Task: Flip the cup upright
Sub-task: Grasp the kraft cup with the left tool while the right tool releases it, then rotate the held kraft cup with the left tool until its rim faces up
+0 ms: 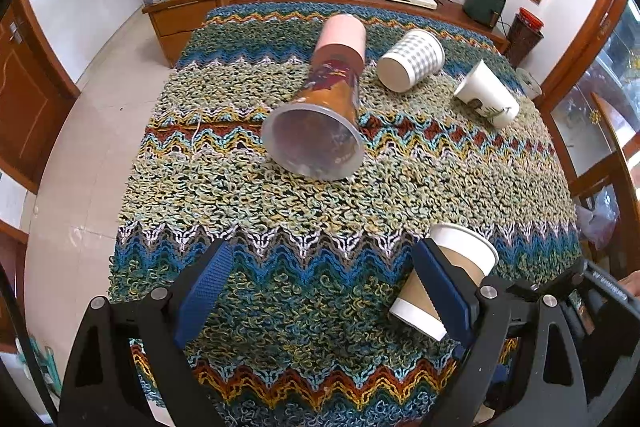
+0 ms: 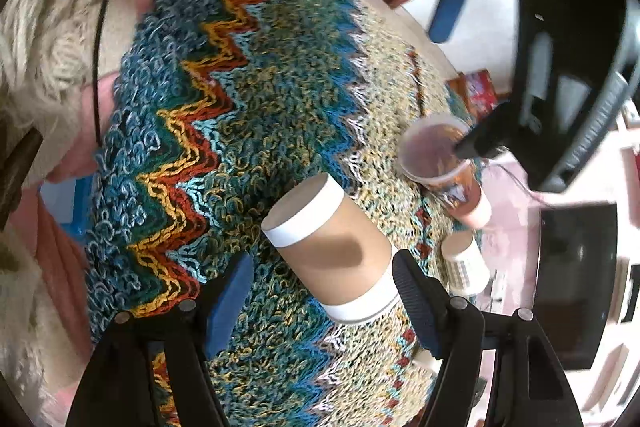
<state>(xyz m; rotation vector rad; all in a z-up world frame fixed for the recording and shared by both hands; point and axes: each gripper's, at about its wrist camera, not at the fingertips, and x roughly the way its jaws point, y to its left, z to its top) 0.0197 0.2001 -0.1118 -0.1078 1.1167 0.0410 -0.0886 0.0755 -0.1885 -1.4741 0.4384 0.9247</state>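
Observation:
A brown paper cup with white bands (image 2: 332, 247) lies on its side on the zigzag knitted tablecloth (image 1: 280, 211). It sits between the blue pads of my right gripper (image 2: 320, 287), which is open around it; the right pad (image 2: 416, 303) is near its rim, the left pad (image 2: 230, 301) stands apart. In the left wrist view the same cup (image 1: 444, 283) shows at the lower right behind the right pad. My left gripper (image 1: 320, 291) is open and empty above the cloth. A tall printed plastic cup (image 1: 324, 99) lies on its side at the middle.
A checked paper cup (image 1: 412, 65) and a white printed cup (image 1: 488, 95) lie on their sides at the far right. A wooden cabinet (image 1: 188, 11) and a TV bench stand beyond the table. A chair (image 1: 616, 155) stands at the right edge.

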